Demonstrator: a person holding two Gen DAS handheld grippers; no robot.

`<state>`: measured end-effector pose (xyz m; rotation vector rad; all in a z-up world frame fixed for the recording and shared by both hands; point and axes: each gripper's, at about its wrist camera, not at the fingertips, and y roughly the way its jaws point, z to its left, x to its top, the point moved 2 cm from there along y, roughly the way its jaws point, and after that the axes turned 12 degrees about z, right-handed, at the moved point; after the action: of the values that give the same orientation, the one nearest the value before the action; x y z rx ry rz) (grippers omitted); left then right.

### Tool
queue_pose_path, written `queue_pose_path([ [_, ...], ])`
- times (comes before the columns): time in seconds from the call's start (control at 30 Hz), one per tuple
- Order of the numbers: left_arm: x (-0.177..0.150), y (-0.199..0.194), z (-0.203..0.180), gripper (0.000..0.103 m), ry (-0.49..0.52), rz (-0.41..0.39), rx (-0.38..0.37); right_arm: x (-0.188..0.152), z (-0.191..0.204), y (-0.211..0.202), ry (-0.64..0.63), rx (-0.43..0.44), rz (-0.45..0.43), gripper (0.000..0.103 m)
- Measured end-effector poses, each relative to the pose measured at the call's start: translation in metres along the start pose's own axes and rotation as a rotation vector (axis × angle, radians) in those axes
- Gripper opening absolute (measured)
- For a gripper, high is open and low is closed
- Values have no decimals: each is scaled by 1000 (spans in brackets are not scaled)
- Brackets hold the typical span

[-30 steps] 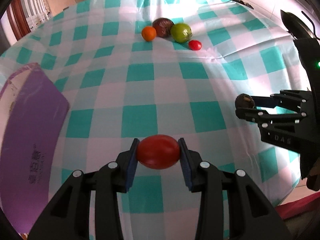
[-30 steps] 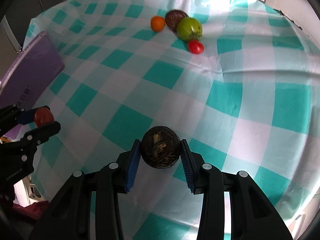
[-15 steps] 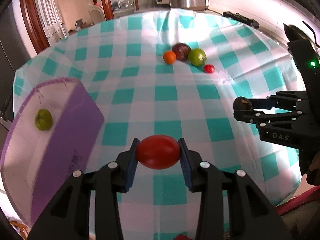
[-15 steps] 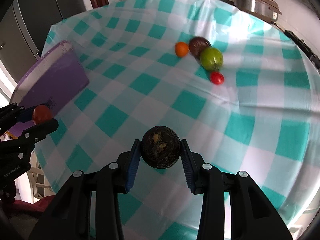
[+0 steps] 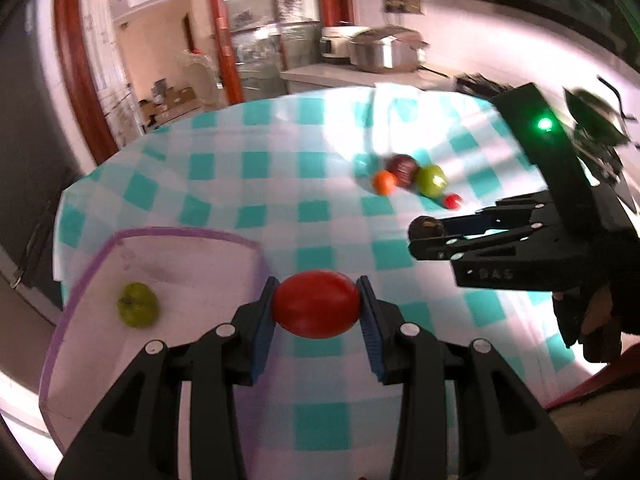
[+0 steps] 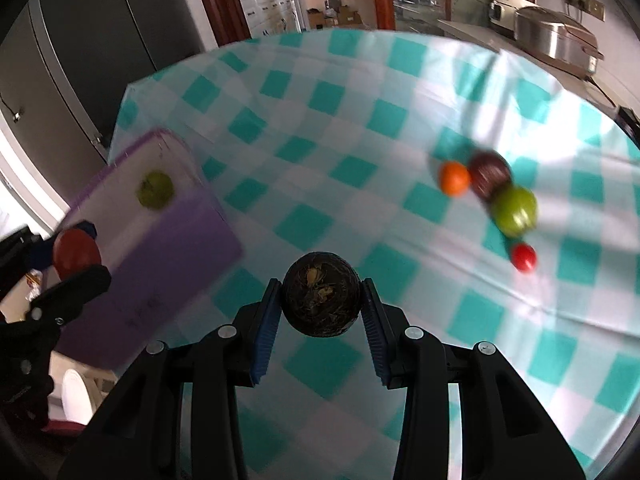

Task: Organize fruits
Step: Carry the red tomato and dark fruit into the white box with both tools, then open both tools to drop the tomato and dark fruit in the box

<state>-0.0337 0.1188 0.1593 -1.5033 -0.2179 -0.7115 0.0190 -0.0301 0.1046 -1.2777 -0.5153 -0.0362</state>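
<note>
My left gripper (image 5: 317, 306) is shut on a red tomato (image 5: 316, 305), held above the near right edge of a purple box (image 5: 80, 284). A small green fruit (image 5: 138, 305) lies in the box. My right gripper (image 6: 320, 300) is shut on a dark brown round fruit (image 6: 320, 294), held above the checked tablecloth (image 6: 352, 132). The right gripper also shows in the left wrist view (image 5: 428, 234). An orange fruit (image 6: 454, 178), a dark red fruit (image 6: 489, 172), a green fruit (image 6: 514, 210) and a small red fruit (image 6: 524, 257) lie together on the table's far right.
The purple box (image 6: 168, 248) sits at the table's left edge. A counter with metal pots (image 5: 384, 50) stands behind the table. Dark cabinets (image 6: 80, 60) and a doorway lie beyond the table's left side.
Both grippers have risen and tilted up with their fruits, so the table looks smaller and farther. The purple box's inside and its green fruit now show in both views.
</note>
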Motion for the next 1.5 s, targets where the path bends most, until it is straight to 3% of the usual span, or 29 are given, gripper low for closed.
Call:
queue_pose_path([
  [0.2, -8, 6, 89, 39, -220, 28, 29, 46, 58, -4, -73, 73, -49, 39],
  [0.37, -32, 24, 160, 40, -413, 129, 83, 70, 117, 9, -194, 114, -38, 39],
  [0.47, -47, 41, 189, 40, -479, 218, 119, 76, 150, 25, -273, 140, 6, 39],
  [0.6, -65, 65, 216, 40, -534, 344, 134, 75, 187, 71, -372, 111, 172, 39],
  [0.7, -70, 84, 226, 40, -538, 429, 127, 72, 203, 99, -420, 75, 292, 40],
  [0.83, -72, 113, 230, 40, -519, 555, 97, 78, 220, 112, -462, -30, 374, 41],
  [0.93, -77, 131, 232, 40, -535, 648, 43, 85, 227, 113, -454, -36, 410, 40],
  [1.0, -79, 133, 233, 40, -547, 660, 24, 87, 239, 103, -509, -67, 364, 40],
  [1.07, -83, 134, 237, 40, -571, 671, 22, 88, 251, 102, -551, -67, 374, 40],
  [1.2, -94, 137, 249, 40, -658, 696, 26, 75, 271, 127, -622, -37, 509, 40],
  [1.33, -101, 133, 255, 41, -701, 684, 52, 53, 294, 142, -758, -62, 560, 40],
  [1.43, -102, 130, 252, 51, -716, 682, 74, 53, 293, 148, -751, -75, 577, 42],
  [1.5, -101, 125, 250, 65, -717, 662, 81, 54, 290, 148, -758, -108, 557, 54],
])
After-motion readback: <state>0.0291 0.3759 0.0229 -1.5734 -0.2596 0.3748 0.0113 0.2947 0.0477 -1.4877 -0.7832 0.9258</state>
